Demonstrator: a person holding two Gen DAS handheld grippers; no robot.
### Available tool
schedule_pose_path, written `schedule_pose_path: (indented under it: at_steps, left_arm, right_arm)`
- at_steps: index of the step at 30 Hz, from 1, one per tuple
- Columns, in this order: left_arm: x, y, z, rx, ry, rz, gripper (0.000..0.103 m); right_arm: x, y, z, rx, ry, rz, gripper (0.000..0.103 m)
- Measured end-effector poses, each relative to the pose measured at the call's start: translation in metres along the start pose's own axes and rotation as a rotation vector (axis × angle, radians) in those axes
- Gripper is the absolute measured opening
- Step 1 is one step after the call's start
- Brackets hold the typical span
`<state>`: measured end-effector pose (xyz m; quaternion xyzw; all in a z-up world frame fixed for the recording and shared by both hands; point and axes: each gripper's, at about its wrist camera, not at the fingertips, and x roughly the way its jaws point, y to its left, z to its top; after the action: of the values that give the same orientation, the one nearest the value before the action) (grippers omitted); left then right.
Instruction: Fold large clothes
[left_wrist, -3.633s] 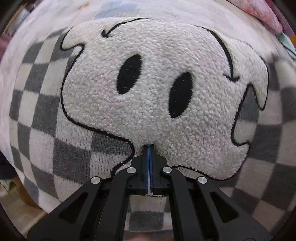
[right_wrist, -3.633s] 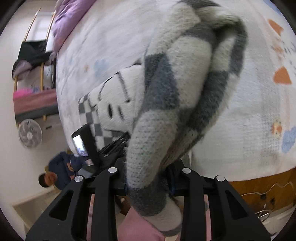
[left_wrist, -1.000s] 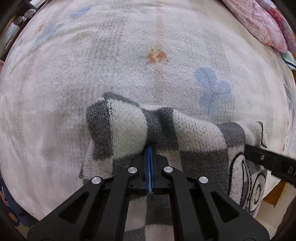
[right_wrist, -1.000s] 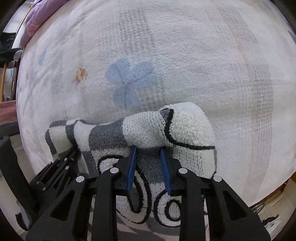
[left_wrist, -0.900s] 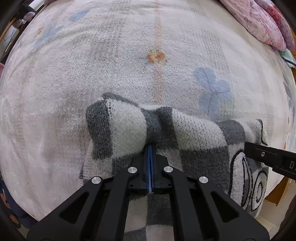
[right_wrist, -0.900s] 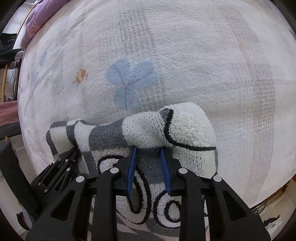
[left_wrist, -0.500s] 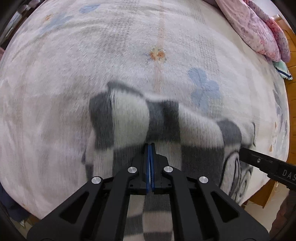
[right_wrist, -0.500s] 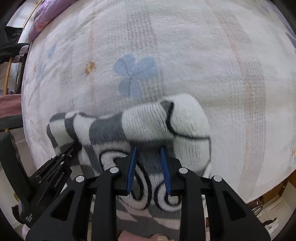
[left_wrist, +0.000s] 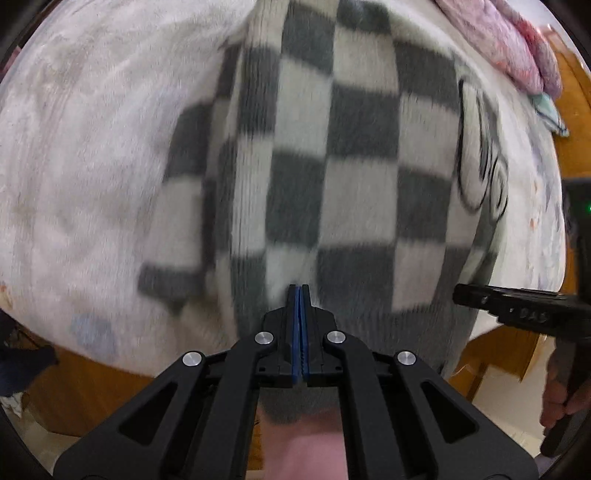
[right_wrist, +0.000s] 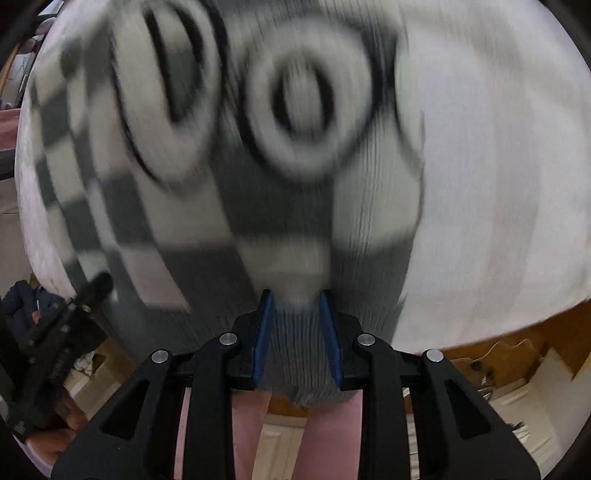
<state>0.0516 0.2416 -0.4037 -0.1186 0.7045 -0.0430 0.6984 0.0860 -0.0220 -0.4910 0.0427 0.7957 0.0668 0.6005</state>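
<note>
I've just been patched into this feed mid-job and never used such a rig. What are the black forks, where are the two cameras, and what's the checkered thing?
No robot arm here: a person carries a hand-held two-finger gripper in each hand, each with a fisheye camera looking along its fingers. The left gripper is shut on the lower edge of a grey-and-white checkered sweater. The right gripper clamps a thicker bunch of the same sweater. The sweater lies spread over a pale fleece blanket on a bed. Both pictures are blurred by motion. The other gripper shows at each picture's edge.
</note>
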Motion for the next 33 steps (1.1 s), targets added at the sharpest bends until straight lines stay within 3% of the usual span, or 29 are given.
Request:
schedule_pose_path:
  at_steps: [4, 8, 11, 14, 17, 19, 22, 24, 27, 28, 31, 33]
  left_arm:
    - [0.007, -0.011, -0.017, 0.084, 0.021, 0.066, 0.002]
    - [0.001, -0.027, -0.014, 0.103, 0.042, 0.109, 0.003]
    - [-0.009, -0.044, -0.010, 0.149, 0.033, 0.059, 0.003]
    - [0.018, -0.048, -0.019, 0.130, 0.111, 0.046, 0.003]
    - [0.012, -0.051, -0.015, 0.133, 0.103, 0.048, 0.004]
    - [-0.013, -0.059, -0.002, 0.159, 0.033, 0.025, 0.004]
    - [-0.039, -0.059, 0.018, 0.193, -0.048, 0.048, 0.004]
    - [-0.043, -0.050, 0.033, 0.174, -0.066, 0.104, 0.004]
    - [-0.032, -0.024, 0.052, 0.096, -0.028, 0.191, 0.004]
    - [-0.028, -0.014, 0.058, 0.063, -0.020, 0.178, 0.004]
    - [-0.012, -0.001, 0.069, 0.044, -0.001, 0.153, 0.004]
    - [-0.005, 0.016, 0.078, 0.049, 0.006, 0.152, 0.004]
  right_arm:
    - [0.012, -0.001, -0.015, 0.001, 0.018, -0.023, 0.024]
    - [0.005, -0.001, -0.016, 0.032, 0.087, -0.007, 0.026]
    - [-0.009, 0.009, -0.021, 0.013, 0.075, 0.102, 0.027]
    - [0.007, 0.021, -0.025, -0.024, 0.115, 0.090, 0.027]
    - [0.013, 0.008, -0.028, 0.145, 0.118, 0.127, 0.025]
    - [-0.010, 0.003, -0.027, 0.197, 0.061, 0.211, 0.025]
    - [-0.060, 0.001, -0.004, 0.168, -0.066, 0.204, 0.025]
    - [-0.088, -0.010, 0.012, 0.167, -0.145, 0.184, 0.025]
    - [-0.121, -0.021, 0.055, 0.213, -0.267, 0.260, 0.025]
    - [-0.130, -0.023, 0.070, 0.239, -0.307, 0.282, 0.025]
    - [-0.132, -0.020, 0.119, 0.244, -0.285, 0.287, 0.025]
    - [-0.107, -0.009, 0.137, 0.247, -0.245, 0.252, 0.024]
